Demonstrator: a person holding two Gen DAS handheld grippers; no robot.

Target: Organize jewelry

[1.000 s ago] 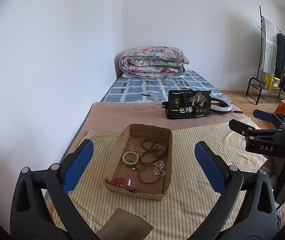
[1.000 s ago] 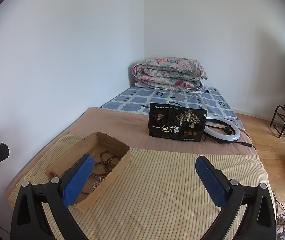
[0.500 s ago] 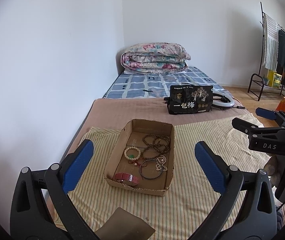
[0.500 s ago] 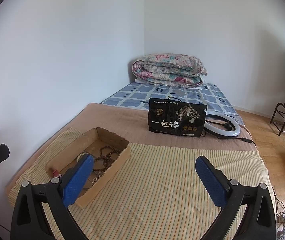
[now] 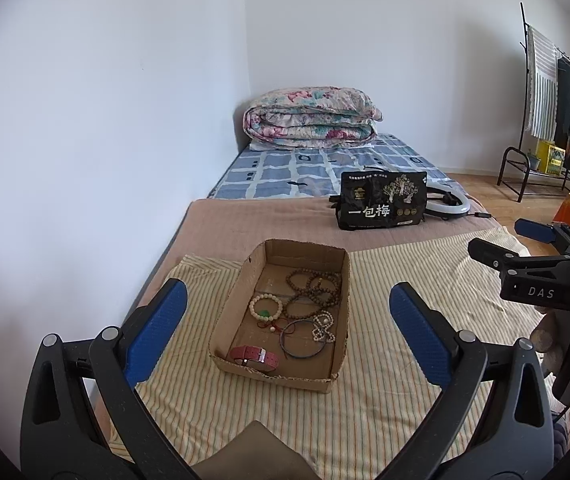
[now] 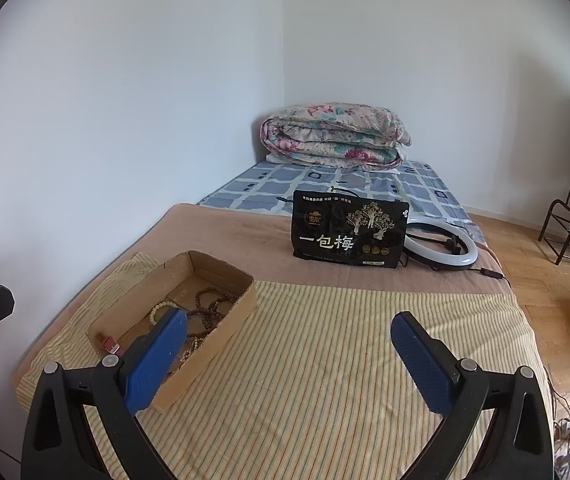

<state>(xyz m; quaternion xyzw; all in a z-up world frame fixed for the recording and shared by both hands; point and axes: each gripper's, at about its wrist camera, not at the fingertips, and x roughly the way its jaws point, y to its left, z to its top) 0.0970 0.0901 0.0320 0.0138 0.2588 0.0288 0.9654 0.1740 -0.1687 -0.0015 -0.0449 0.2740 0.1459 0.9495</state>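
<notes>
From the left wrist view, the left hand-held gripper (image 5: 285, 332) is spread wide and holds nothing. It hangs over the bed, and the cardboard box (image 5: 281, 372) sits between its two blue fingers (image 5: 157, 328) on the striped cloth (image 5: 385, 412). Inside the box lie the jewelry pieces: brown bead bracelets (image 5: 313, 286) at the far end, a pale bead bracelet (image 5: 266, 306) with a green bit, a thin dark bangle (image 5: 303, 333), a small white bead string (image 5: 324, 326) and a pink watch (image 5: 254, 356) at the near end. A second ago the box looked a little lower and closer in this view; now it sits a bit farther up, so the camera has tipped or pulled back a little. Nothing in the box has moved. The right hand-held gripper (image 5: 525, 246) shows at the right edge. From the right wrist view, that gripper (image 6: 289, 360) is spread wide too and holds nothing. The box (image 6: 209, 344) is off to its left, partly behind the left blue finger (image 6: 157, 360). The black bag (image 6: 349, 234) and the white ring light (image 6: 443, 250) lie well behind it and now look lower in the picture than before. All the jewelry lies loose in the box, which fits either pieces waiting to be sorted or pieces already gathered there.
</notes>
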